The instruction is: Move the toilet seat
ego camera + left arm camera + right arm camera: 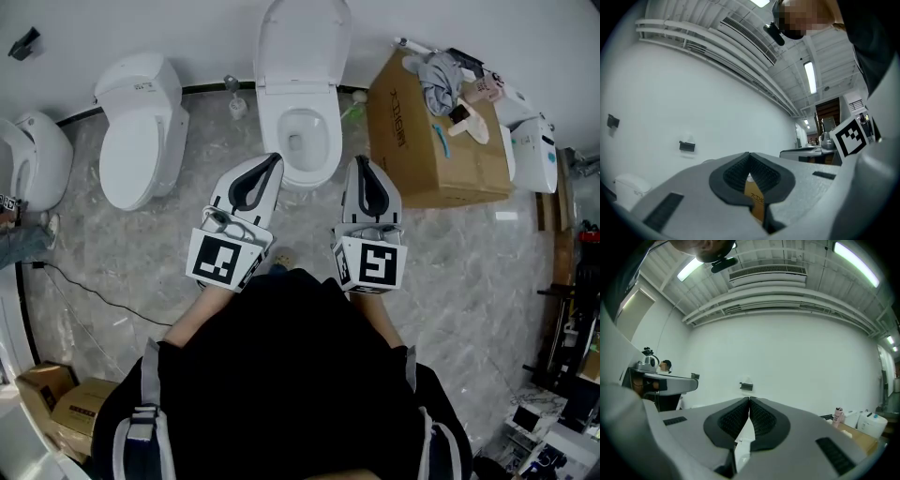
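The white toilet (pixel 302 141) stands against the far wall, its seat and lid (pixel 302 42) raised upright against the wall and the bowl open. My left gripper (pixel 275 157) points at the bowl's left front, and my right gripper (pixel 361 161) at its right front; both hover short of the rim without touching it. Each is shut with nothing between its jaws. In the left gripper view the left gripper's tips (pixel 749 154) meet, with brown cardboard (pixel 754 199) showing below them. In the right gripper view the right gripper's tips (pixel 749 399) meet, and white porcelain (pixel 744 437) shows under them.
A second toilet (pixel 141 127) with its lid down stands at the left, a third (pixel 33 159) further left. A toilet brush (pixel 234 98) stands between them. A cardboard box (pixel 431 131) topped with clothes sits right of the bowl. A cable (pixel 84 286) crosses the marble floor.
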A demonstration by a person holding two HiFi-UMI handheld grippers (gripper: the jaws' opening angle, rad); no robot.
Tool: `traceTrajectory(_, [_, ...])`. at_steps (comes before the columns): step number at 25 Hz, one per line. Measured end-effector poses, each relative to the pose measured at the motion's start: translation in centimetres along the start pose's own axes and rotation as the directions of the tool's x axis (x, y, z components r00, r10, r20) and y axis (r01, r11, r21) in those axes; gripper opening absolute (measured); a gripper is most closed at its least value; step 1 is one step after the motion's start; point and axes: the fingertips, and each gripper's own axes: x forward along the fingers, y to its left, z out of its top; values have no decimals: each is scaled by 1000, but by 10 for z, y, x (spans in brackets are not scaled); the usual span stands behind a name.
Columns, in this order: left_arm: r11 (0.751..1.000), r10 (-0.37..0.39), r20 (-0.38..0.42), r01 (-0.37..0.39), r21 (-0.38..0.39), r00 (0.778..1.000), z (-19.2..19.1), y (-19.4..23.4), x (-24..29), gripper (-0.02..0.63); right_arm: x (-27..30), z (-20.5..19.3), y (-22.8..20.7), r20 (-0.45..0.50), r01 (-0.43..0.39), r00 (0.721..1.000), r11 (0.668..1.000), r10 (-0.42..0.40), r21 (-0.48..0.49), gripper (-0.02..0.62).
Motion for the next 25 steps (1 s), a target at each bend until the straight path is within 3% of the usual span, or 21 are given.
traceTrajectory(13, [998, 69, -26, -69, 1, 997, -14, 6, 29, 8, 25, -22, -26, -22, -47, 999, 998, 48, 34, 23])
traceTrajectory(25, [997, 77, -50, -78, -14, 996, -33, 25, 60, 7, 52, -37, -41, -44, -49, 998, 999, 49, 10, 23])
